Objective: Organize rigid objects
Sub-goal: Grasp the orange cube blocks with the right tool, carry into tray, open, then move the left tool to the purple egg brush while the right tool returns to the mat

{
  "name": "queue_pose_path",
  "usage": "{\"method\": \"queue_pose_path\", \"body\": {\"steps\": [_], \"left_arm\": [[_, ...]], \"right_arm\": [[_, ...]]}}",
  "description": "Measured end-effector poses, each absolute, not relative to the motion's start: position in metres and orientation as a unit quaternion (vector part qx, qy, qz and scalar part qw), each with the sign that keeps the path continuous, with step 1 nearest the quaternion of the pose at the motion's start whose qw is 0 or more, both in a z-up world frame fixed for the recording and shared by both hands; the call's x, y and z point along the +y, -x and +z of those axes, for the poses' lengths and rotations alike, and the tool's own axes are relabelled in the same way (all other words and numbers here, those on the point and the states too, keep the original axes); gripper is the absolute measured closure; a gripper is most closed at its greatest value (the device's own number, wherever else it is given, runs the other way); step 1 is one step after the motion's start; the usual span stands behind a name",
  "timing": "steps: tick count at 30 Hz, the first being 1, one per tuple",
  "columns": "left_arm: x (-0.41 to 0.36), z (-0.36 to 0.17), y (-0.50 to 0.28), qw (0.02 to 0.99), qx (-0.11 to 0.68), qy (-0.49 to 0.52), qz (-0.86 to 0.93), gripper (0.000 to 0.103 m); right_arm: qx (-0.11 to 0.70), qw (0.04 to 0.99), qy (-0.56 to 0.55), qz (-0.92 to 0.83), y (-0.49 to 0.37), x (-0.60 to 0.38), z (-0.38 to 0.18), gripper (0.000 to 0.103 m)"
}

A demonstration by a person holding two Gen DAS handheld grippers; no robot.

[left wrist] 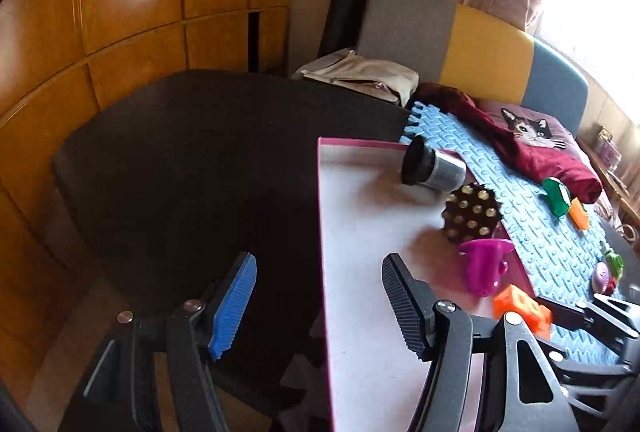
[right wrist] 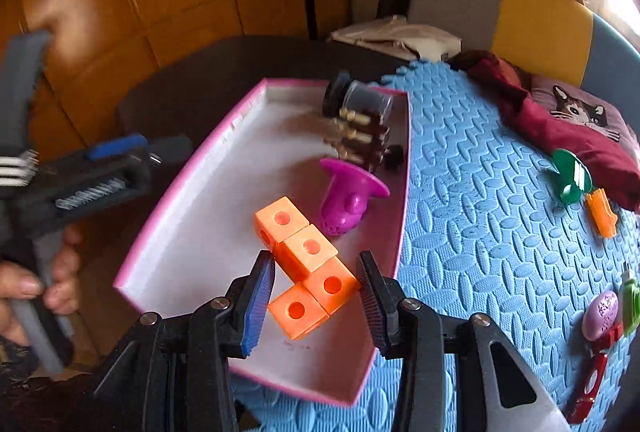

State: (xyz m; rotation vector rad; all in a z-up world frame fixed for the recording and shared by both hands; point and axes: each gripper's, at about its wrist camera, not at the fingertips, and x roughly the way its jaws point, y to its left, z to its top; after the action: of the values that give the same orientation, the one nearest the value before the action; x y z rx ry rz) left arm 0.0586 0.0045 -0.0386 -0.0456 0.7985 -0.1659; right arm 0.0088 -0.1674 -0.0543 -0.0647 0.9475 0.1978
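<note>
Orange blocks (right wrist: 306,264) clamped in right claw (right wrist: 316,296) above pink tray (right wrist: 192,208). Left claw (left wrist: 320,308) half wide, empty, at tray's edge. Probably light, stiff, slick plastic; likely best pinched across flat cube faces, not joints.

Orange blocks (right wrist: 306,264), pink-rimmed white tray (right wrist: 192,208)

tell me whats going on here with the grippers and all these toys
A person holds a gripper in each hand and is sorting small toys off a blue foam mat into a pink-rimmed tray. The right gripper is shut on an orange block piece over the tray. The left gripper is open and empty at the tray's edge. A purple toy, spiky ball and jar are already inside.
</note>
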Motion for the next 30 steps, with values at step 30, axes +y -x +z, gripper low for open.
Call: {"method": "queue_pose_path", "body": {"steps": [30], "left_arm": [[-0.027,-0.026,-0.042,0.921,0.371,-0.021,-0.116,0.032]], "right_arm": [[0.402,0.915,-0.014,0.019,0.013,-0.225,-0.03,0.056]]}}
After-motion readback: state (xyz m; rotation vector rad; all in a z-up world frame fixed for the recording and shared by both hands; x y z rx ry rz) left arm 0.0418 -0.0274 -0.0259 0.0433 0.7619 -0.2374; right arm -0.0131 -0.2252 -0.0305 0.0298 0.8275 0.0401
